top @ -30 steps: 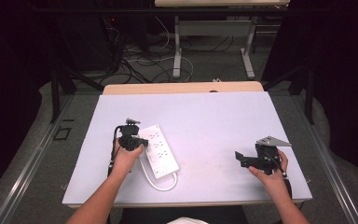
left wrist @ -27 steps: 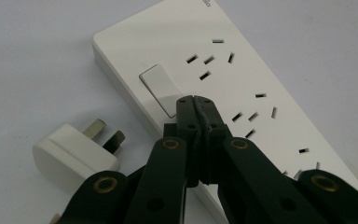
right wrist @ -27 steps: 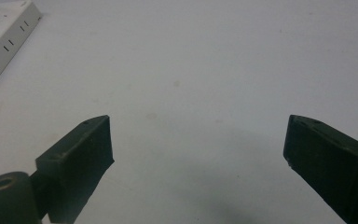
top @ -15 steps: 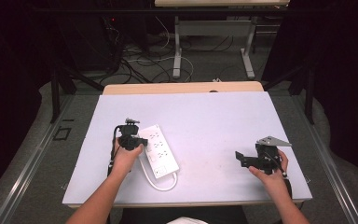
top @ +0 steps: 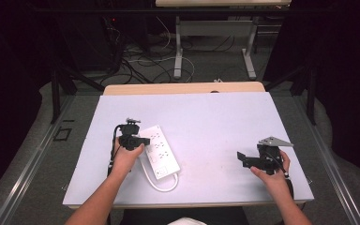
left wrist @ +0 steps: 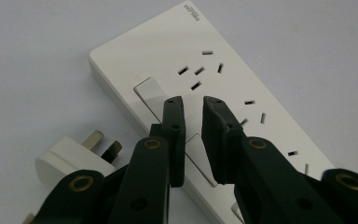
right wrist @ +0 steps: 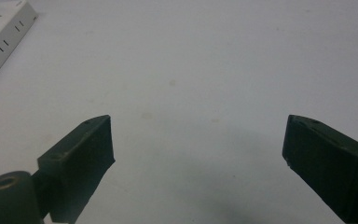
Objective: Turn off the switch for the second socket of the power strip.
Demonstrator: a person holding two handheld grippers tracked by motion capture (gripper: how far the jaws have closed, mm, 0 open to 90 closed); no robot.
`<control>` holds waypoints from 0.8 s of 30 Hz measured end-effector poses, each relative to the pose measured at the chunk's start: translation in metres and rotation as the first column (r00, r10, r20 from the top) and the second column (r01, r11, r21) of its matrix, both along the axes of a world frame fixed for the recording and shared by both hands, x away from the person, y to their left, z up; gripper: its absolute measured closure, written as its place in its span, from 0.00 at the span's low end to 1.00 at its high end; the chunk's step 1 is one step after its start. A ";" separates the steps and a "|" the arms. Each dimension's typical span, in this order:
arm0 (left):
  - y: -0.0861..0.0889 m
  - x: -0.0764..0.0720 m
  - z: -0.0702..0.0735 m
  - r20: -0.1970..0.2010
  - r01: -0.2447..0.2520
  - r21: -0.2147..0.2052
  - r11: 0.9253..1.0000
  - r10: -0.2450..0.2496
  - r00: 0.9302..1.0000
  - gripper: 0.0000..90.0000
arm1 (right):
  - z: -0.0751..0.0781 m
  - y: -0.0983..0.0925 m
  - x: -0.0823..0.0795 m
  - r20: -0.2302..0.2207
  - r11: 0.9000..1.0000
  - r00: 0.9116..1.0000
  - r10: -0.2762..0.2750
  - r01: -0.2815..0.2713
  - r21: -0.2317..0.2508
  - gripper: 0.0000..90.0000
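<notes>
A white power strip is seen lying flat on the pale table, set at a slant in the left half of the high view, with its white cord looped off the near end. The left gripper is held directly above the strip's top face, near one of its rocker switches; its jaws have just been opening and are parted by a narrow gap, with nothing gripped between them. In the left gripper view the fingertips are placed over the strip between a switch and a group of socket slots; whether the tips touch the surface cannot be told. A white plug, with its metal pins showing, is seen lying on the table just beside the strip's long edge. The right gripper is held in the right hand near the table's right edge, well apart from the strip. In the right gripper view its jaws are spread wide over bare table, nothing being held, and a corner of the strip is visible at the upper left.
</notes>
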State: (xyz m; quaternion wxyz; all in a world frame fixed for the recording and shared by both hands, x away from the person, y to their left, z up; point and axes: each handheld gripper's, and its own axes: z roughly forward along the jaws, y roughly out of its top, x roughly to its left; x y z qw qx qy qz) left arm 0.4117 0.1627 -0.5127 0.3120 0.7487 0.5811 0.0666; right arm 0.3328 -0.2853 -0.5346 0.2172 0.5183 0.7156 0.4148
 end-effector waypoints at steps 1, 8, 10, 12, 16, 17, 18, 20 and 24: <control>0.000 0.000 0.001 0.010 -0.001 -0.003 1.000 0.001 1.000 0.84 | 0.000 0.000 0.000 0.001 1.000 1.000 0.001 -0.001 0.000 0.09; 0.002 -0.004 0.009 0.028 0.020 -0.006 1.000 -0.020 0.999 0.79 | 0.000 0.000 -0.001 -0.002 1.000 1.000 -0.002 0.002 0.005 0.09; 0.002 -0.005 0.012 0.038 0.022 -0.001 1.000 -0.022 0.999 0.75 | 0.000 0.000 -0.001 -0.003 1.000 1.000 -0.002 0.002 0.006 0.09; 0.002 -0.006 0.013 0.045 0.029 -0.002 1.000 -0.029 0.999 0.74 | 0.000 0.000 -0.001 -0.003 1.000 1.000 -0.002 0.002 0.005 0.09; 0.003 -0.007 0.017 0.060 0.042 -0.001 0.999 -0.042 0.997 0.69 | 0.001 0.000 -0.001 0.003 1.000 1.000 0.000 0.000 0.000 0.09; 0.004 -0.008 0.018 0.060 0.044 0.001 0.999 -0.044 0.997 0.66 | 0.001 0.000 -0.002 0.001 1.000 1.000 -0.002 0.002 0.001 0.09; 0.003 -0.009 0.018 0.074 0.037 -0.001 0.999 -0.037 0.997 0.66 | 0.001 0.000 -0.002 0.001 1.000 1.000 -0.003 0.003 0.004 0.09; 0.004 -0.010 0.020 0.083 0.041 -0.003 0.999 -0.040 0.996 0.62 | 0.001 0.001 -0.002 0.007 1.000 1.000 -0.001 0.001 0.001 0.09; 0.006 -0.012 0.024 0.102 0.048 0.009 0.999 -0.048 0.994 0.55 | 0.001 0.002 -0.002 0.001 1.000 1.000 0.001 -0.001 0.003 0.09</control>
